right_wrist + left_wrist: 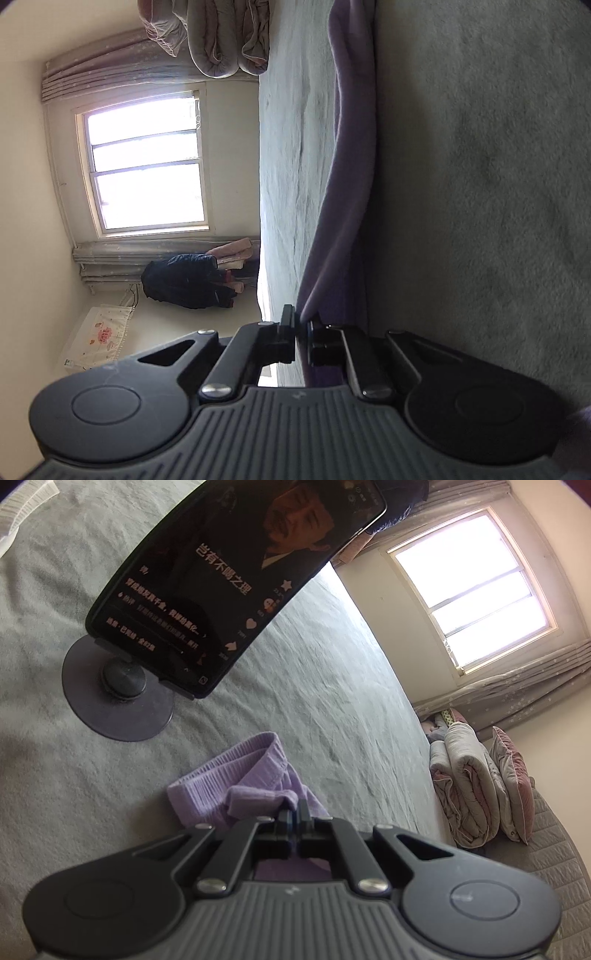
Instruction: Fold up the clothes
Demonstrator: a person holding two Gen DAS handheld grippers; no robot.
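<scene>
A lilac ribbed garment [236, 775] lies bunched on the grey bed cover [332, 701], just ahead of my left gripper [293, 810]. That gripper is shut, and a fold of the lilac cloth is pinched between its tips. The right wrist view is rolled on its side. There the same lilac garment [351, 147] runs as a long raised strip across the bed cover [480, 184] and ends between the fingers of my right gripper [301, 323]. Those fingers stand close together on the cloth's edge.
A phone [236, 583] with a lit screen leans on a round black stand [110, 709] on the bed beyond the garment. Rolled quilts [469, 794] and a pink pillow [513, 786] sit at the bed's far end under a window [476, 590]. Dark clothes [184, 280] hang by the wall.
</scene>
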